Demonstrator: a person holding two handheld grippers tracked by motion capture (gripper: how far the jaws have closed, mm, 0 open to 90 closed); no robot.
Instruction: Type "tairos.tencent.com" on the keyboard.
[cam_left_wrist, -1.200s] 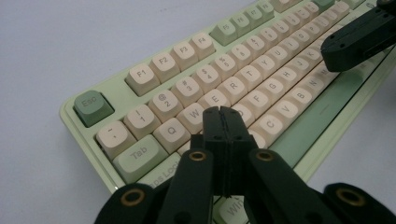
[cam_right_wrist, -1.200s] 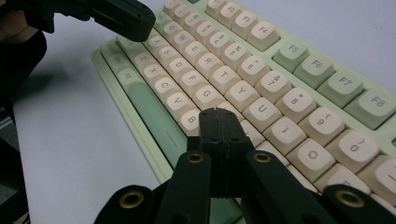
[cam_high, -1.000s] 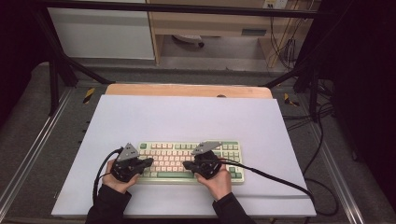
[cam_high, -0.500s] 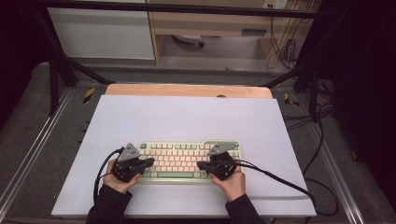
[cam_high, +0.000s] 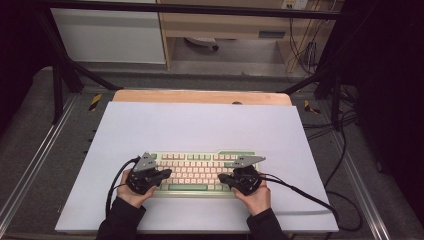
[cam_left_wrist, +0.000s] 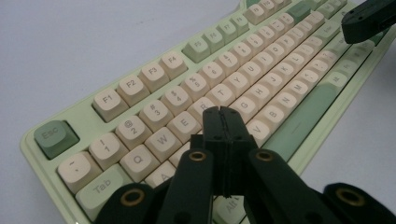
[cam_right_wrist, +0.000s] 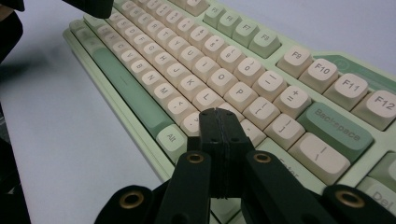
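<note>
A pale green keyboard (cam_high: 200, 167) with cream keys lies near the front of the white table top (cam_high: 200, 125). My left gripper (cam_high: 164, 175) hovers over the keyboard's left end, jaws shut with nothing between them. In the left gripper view its tips (cam_left_wrist: 223, 112) hang just above the letter keys near E and R of the keyboard (cam_left_wrist: 261, 70). My right gripper (cam_high: 226, 178) is over the right end, also shut and empty. In the right gripper view its tips (cam_right_wrist: 218, 113) sit above the keys left of Enter on the keyboard (cam_right_wrist: 196, 56).
A wooden strip (cam_high: 200, 96) borders the table's far edge. The right gripper's black cable (cam_high: 310, 197) trails off the table's right side, where more cables (cam_high: 345, 125) lie on the floor. Metal rails (cam_high: 30, 165) run along both sides.
My right gripper has slid to the right along the keyboard, towards its right end. The left gripper has stayed put.
</note>
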